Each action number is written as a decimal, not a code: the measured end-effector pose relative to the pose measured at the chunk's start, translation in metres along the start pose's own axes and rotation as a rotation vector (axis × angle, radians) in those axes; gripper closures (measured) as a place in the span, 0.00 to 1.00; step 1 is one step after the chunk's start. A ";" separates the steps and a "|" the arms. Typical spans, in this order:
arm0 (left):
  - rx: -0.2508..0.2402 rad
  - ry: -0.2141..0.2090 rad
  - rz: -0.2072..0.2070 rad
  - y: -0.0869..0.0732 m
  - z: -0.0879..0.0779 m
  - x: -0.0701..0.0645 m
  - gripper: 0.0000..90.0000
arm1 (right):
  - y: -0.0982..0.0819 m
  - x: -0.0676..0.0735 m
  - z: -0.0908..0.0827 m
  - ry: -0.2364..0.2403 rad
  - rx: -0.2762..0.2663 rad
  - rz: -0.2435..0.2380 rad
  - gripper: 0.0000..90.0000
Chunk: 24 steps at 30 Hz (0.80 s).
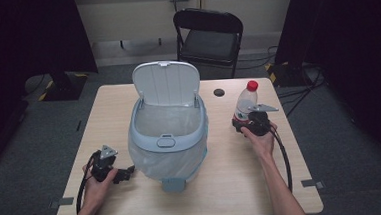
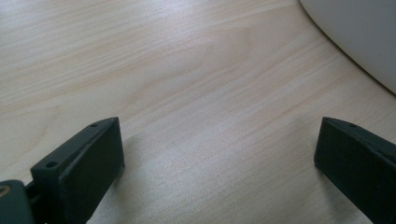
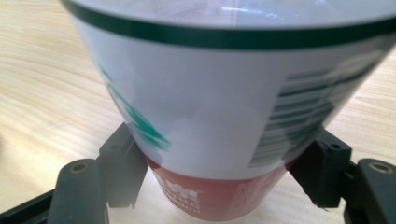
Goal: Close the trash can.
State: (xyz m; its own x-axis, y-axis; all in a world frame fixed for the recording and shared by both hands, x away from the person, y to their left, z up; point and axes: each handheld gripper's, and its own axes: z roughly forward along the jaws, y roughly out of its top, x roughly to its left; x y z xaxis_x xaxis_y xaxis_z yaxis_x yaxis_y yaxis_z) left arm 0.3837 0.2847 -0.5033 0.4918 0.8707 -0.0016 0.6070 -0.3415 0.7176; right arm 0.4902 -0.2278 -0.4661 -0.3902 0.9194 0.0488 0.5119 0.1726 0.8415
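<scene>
While my right gripper [image 1: 251, 123] hides its base, the clear plastic bottle with red cap [image 1: 245, 102] stands upright on the pale wooden table [image 1: 233, 185], right of the white lidded bin with clear liner [image 1: 168, 121], whose lid is raised. My left gripper [image 1: 116, 171] rests low left, beside the bin.

Left gripper view: jaws spread wide, nothing between.

Right gripper view: jaws clamp the bottle's label, top cut off, print blurred.
</scene>
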 end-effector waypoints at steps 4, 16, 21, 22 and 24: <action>0.001 0.001 0.001 0.000 0.000 0.000 0.01 | -0.001 0.004 -0.008 0.021 -0.009 -0.005 0.31; 0.004 -0.008 0.007 0.000 0.000 0.001 0.01 | -0.002 0.016 -0.031 0.109 -0.023 0.013 0.31; 0.003 -0.010 0.010 0.000 0.000 0.001 0.01 | 0.000 0.019 -0.043 0.142 -0.018 0.022 0.31; 0.003 -0.010 0.010 0.000 0.000 0.001 0.01 | 0.001 0.019 -0.046 0.142 -0.024 0.017 0.31; 0.002 -0.013 0.012 0.000 0.000 0.001 0.01 | 0.003 0.019 -0.053 0.150 -0.044 0.030 0.31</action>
State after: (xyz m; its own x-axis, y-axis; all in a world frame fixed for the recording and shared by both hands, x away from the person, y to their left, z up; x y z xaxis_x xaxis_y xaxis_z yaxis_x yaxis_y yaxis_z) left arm 0.3842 0.2861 -0.5034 0.5073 0.8618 -0.0020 0.6019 -0.3527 0.7165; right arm 0.4436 -0.2282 -0.4337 -0.4871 0.8602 0.1510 0.4918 0.1273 0.8614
